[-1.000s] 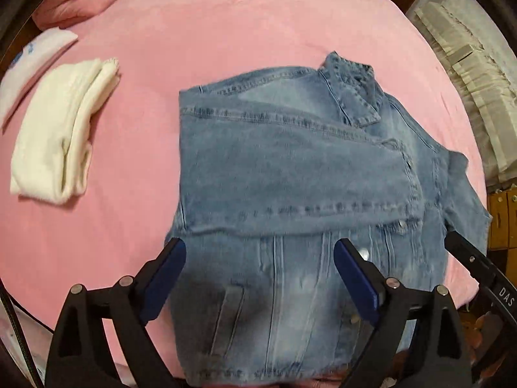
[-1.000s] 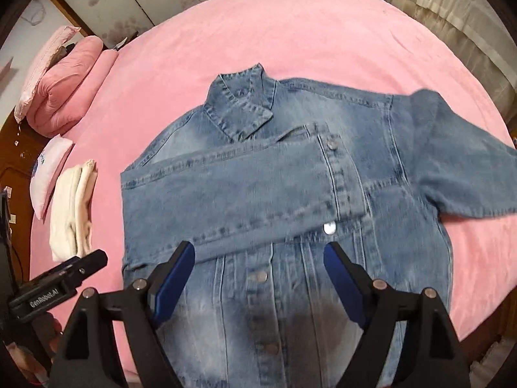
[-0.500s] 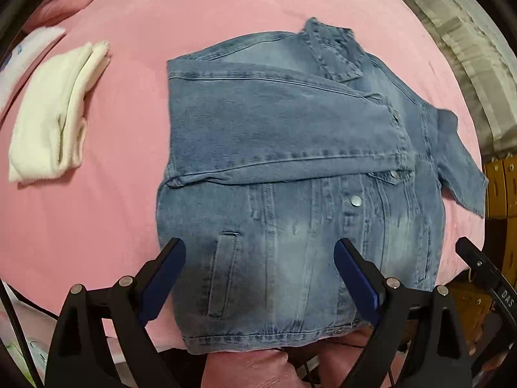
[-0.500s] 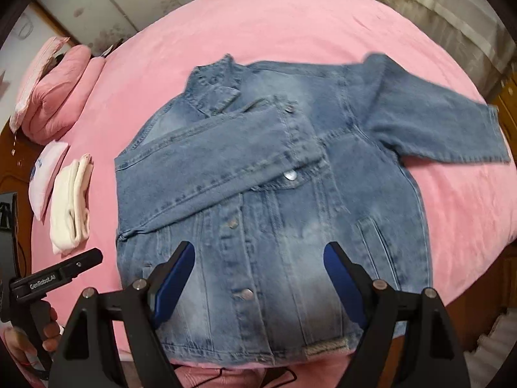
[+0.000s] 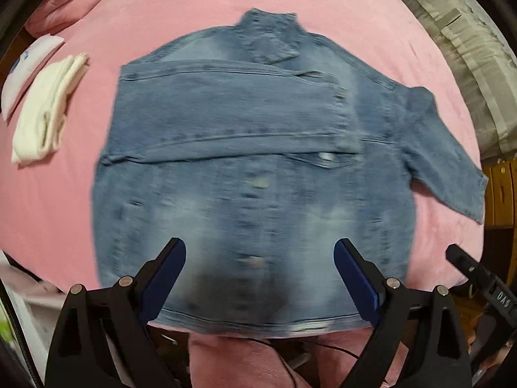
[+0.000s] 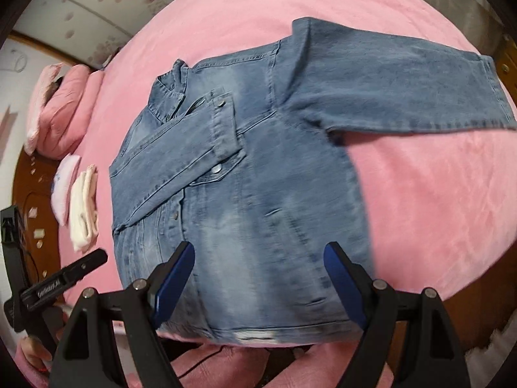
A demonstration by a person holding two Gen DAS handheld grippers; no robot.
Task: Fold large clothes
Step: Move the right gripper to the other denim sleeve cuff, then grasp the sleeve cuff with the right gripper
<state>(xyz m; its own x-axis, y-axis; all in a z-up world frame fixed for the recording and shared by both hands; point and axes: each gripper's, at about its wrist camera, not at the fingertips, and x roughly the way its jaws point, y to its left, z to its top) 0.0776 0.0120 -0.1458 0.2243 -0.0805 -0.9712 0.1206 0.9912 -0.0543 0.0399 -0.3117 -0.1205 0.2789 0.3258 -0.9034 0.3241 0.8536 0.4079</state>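
A blue denim jacket [image 5: 258,168] lies front up on the pink bed [image 5: 371,22], collar away from me. One sleeve is folded across the chest [image 6: 181,161]. The other sleeve [image 6: 397,87] lies spread out to the right on the bed. My left gripper [image 5: 260,278] is open and empty above the jacket's hem. My right gripper [image 6: 258,281] is open and empty above the hem too, further right. The left gripper also shows at the left edge of the right wrist view [image 6: 61,278]. The left wrist view is blurred.
A folded white garment [image 5: 48,110] and a white pillow-like item [image 5: 29,68] lie left of the jacket. Pink pillows [image 6: 61,110] sit at the bed's far left. Wooden furniture [image 5: 501,187] stands off the right edge. The bed's near edge runs under the hem.
Both grippers have pulled back toward the near bed edge and shifted right. More of the jacket and its spread right sleeve now show. Both stay open.
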